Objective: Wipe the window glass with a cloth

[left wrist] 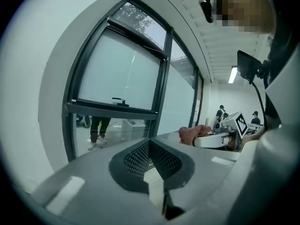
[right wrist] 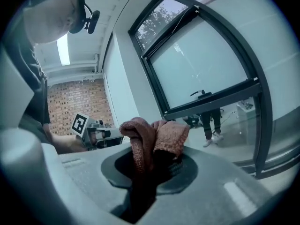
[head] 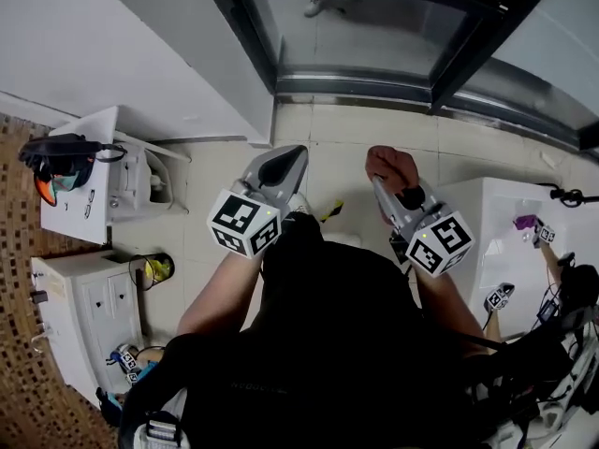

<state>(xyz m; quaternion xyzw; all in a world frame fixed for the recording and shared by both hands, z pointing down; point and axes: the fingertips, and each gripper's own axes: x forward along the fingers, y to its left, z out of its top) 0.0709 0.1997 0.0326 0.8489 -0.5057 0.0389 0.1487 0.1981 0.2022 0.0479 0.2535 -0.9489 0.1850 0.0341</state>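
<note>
The window glass (head: 374, 26) in its dark frame fills the top of the head view and stands ahead of both grippers (left wrist: 119, 71) (right wrist: 201, 64). A reddish-brown cloth (head: 391, 165) is bunched in my right gripper (head: 382, 183), which is shut on it. In the right gripper view the cloth (right wrist: 152, 135) bulges up out of the jaws of the right gripper (right wrist: 154, 161). My left gripper (head: 285, 152) is held level beside it, its meshed pads meeting at the tip with nothing between them (left wrist: 150, 144). Both grippers are short of the glass. The cloth (left wrist: 192, 134) also shows in the left gripper view.
A window handle (left wrist: 119, 100) sits on the frame's crossbar. A person's legs (left wrist: 96, 128) stand beyond the glass. White cabinets (head: 84, 176) stand to the left and a white table (head: 496, 223) with small items to the right. A small yellow object (head: 329, 213) lies on the tiled floor.
</note>
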